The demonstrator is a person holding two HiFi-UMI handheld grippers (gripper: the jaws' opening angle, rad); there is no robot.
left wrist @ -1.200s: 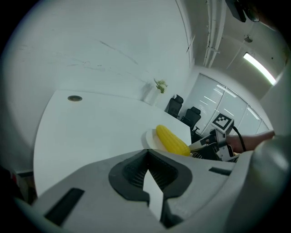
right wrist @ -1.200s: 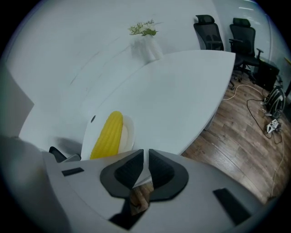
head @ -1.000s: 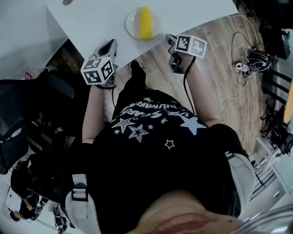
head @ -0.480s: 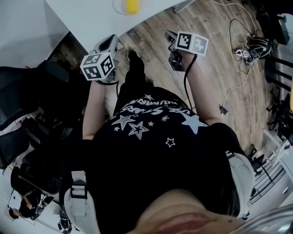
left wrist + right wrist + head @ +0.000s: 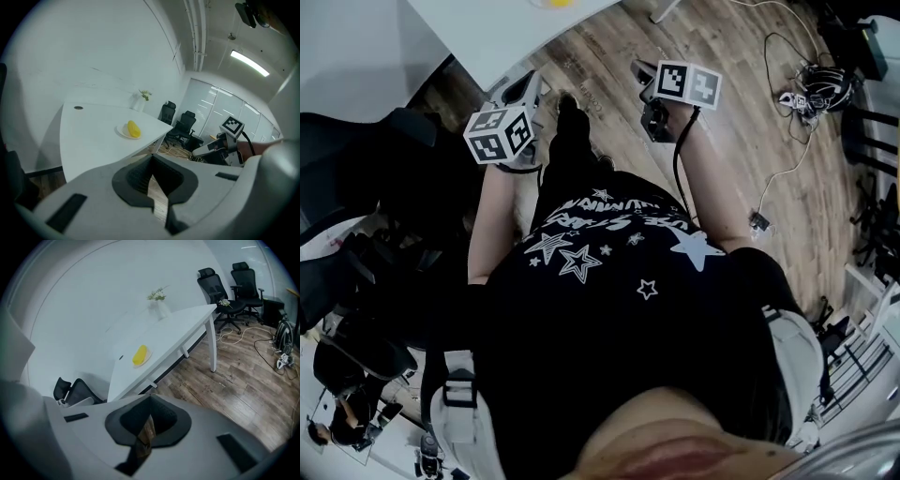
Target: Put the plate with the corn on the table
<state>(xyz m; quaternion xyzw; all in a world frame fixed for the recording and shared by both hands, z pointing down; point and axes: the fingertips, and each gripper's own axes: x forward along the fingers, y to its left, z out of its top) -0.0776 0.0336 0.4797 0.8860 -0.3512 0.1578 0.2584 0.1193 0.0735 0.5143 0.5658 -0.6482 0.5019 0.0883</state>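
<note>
The plate [image 5: 123, 132] with the yellow corn [image 5: 133, 129] rests on the white table [image 5: 89, 140], near its pointed corner. In the right gripper view the corn [image 5: 139, 355] lies well ahead on the table [image 5: 178, 329]. The head view shows only a yellow sliver of corn [image 5: 553, 2] at the top edge. My left gripper [image 5: 528, 86] hangs off the table edge, jaws together and empty [image 5: 151, 159]. My right gripper [image 5: 645, 75] is over the wood floor; its jaws have just been closing and stand shut with nothing between them [image 5: 150, 399].
Black office chairs [image 5: 225, 284] stand beyond the table's far corner. A small vase with a plant [image 5: 159, 303] sits at the table's back. Cables and a headset [image 5: 811, 103] lie on the floor at right. Another dark chair [image 5: 366, 187] is at my left.
Both grippers have drawn back from the table and a little up. In the head view the table and plate have slid toward the top edge. The plate stays on the table.
</note>
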